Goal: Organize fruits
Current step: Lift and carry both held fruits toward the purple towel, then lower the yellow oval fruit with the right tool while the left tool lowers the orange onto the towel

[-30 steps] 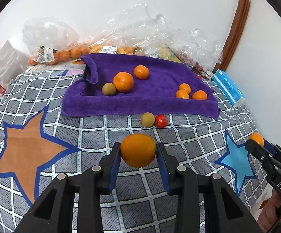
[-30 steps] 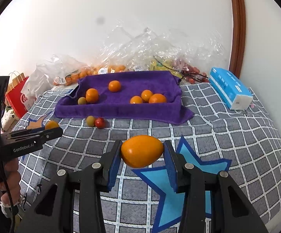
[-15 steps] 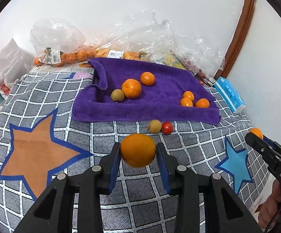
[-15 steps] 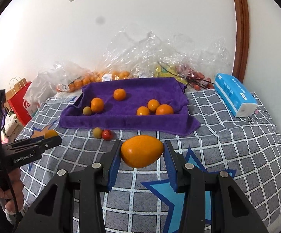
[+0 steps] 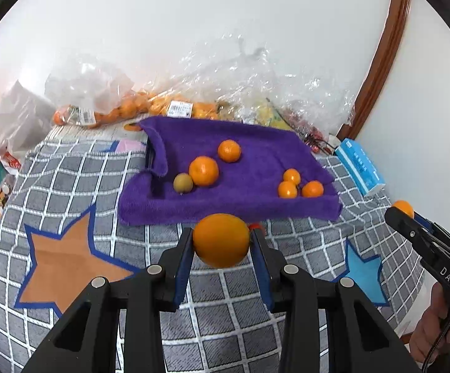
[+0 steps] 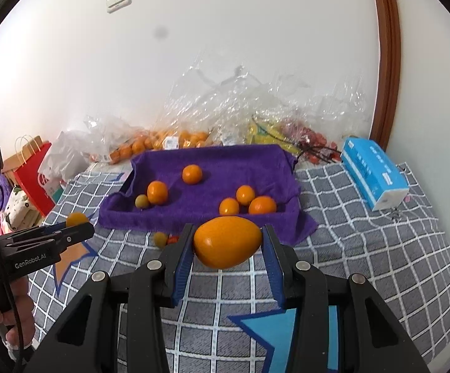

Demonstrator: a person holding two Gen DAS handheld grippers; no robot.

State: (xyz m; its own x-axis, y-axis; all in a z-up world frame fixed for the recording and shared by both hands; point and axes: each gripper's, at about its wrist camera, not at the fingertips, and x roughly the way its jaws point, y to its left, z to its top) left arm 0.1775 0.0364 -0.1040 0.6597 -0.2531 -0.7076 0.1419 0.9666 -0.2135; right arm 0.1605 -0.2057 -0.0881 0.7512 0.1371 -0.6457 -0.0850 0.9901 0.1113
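Orange fruit fills both claws: the left claw (image 5: 221, 242) grips a round orange (image 5: 221, 240), the right claw (image 6: 227, 244) an egg-shaped orange fruit (image 6: 227, 241), both above the checked surface (image 5: 231, 310) near the purple towel (image 5: 256, 168).

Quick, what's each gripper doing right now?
Left gripper: shut on a round orange.
Right gripper: shut on an egg-shaped orange fruit.
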